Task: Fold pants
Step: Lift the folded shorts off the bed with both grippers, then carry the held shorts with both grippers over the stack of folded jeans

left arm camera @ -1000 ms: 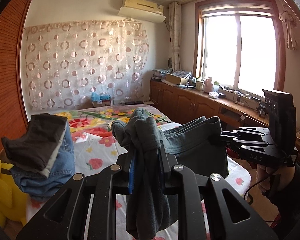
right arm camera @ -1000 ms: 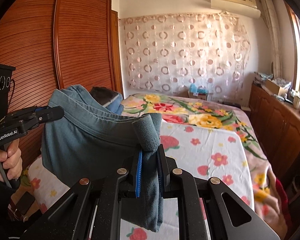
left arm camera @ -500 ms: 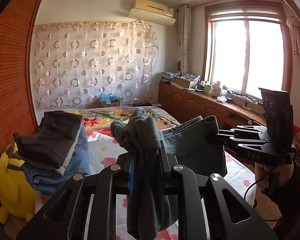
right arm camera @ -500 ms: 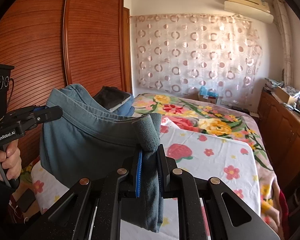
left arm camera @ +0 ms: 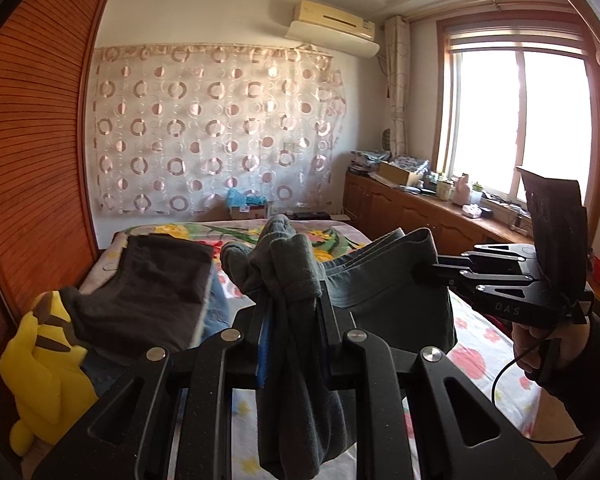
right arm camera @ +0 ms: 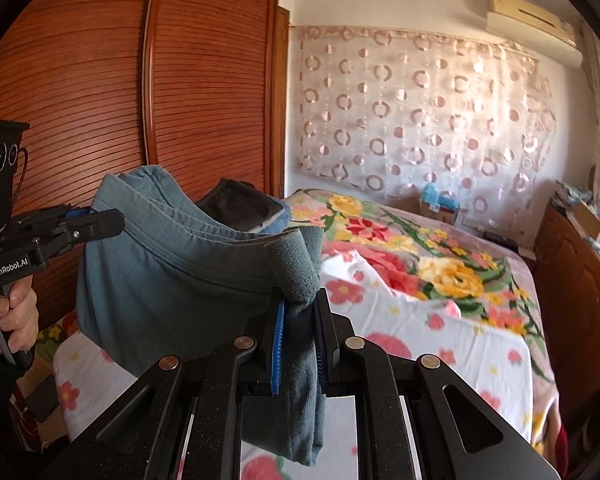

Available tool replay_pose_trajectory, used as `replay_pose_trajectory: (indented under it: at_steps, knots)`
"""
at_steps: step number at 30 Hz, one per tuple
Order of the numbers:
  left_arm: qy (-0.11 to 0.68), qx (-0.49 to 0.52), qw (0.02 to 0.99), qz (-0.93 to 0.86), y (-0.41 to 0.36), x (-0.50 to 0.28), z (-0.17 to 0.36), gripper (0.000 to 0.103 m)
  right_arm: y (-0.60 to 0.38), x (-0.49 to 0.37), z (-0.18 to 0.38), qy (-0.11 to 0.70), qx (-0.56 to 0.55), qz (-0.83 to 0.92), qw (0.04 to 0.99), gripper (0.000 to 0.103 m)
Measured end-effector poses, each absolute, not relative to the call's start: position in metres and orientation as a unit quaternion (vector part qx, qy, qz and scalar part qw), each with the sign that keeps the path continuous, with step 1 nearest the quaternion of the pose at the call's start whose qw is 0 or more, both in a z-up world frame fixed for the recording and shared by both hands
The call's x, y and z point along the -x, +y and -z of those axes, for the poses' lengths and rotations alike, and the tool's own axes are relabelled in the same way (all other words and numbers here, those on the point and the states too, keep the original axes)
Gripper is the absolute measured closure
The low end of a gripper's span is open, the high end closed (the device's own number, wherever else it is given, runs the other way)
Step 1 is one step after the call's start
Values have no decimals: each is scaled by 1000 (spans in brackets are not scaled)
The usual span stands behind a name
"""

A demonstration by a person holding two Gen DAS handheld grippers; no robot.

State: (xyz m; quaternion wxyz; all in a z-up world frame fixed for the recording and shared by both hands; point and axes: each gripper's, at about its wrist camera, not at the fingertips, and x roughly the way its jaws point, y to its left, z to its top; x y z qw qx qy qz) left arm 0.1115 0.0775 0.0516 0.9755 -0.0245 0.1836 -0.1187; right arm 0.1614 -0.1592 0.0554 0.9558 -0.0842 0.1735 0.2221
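Grey-blue pants (left arm camera: 384, 292) hang in the air above the bed, stretched by the waistband between both grippers. My left gripper (left arm camera: 290, 312) is shut on a bunched corner of the pants, which droops below the jaws. My right gripper (right arm camera: 300, 316) is shut on the other corner of the pants (right arm camera: 172, 276). Each gripper shows in the other's view: the right gripper (left arm camera: 440, 268) at the right, the left gripper (right arm camera: 112, 220) at the left.
A bed with a floral sheet (right arm camera: 440, 320) lies below. A stack of folded clothes (left arm camera: 156, 292) and a yellow plush toy (left arm camera: 44, 368) sit at the bed's left side by a wooden wardrobe (right arm camera: 100, 100). A wooden counter (left arm camera: 440, 216) runs under the window.
Both grippers have risen with the pants and tilted upward. The bed sits lower in both views and more ceiling shows. Both grips are unchanged.
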Motion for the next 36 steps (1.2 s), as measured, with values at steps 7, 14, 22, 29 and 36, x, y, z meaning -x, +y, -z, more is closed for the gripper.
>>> replay_pose_trajectory:
  at_steps: [7, 14, 22, 29, 36]
  knots:
    - [177, 23, 979, 99, 102, -132, -61, 83, -146, -202, -63, 164, 111, -238, 951, 90]
    - [168, 18, 983, 72, 123, -147, -72, 83, -139, -246, -71, 140, 104, -258, 950, 90]
    - [171, 22, 985, 23, 135, -159, -70, 83, -130, -299, -55, 94, 117, -297, 943, 90]
    - [185, 29, 982, -15, 143, -169, -53, 83, -121, -348, -29, 80, 117, -331, 933, 90]
    - [185, 31, 982, -37, 148, -168, -49, 83, -114, -375, -24, 81, 106, -353, 926, 90]
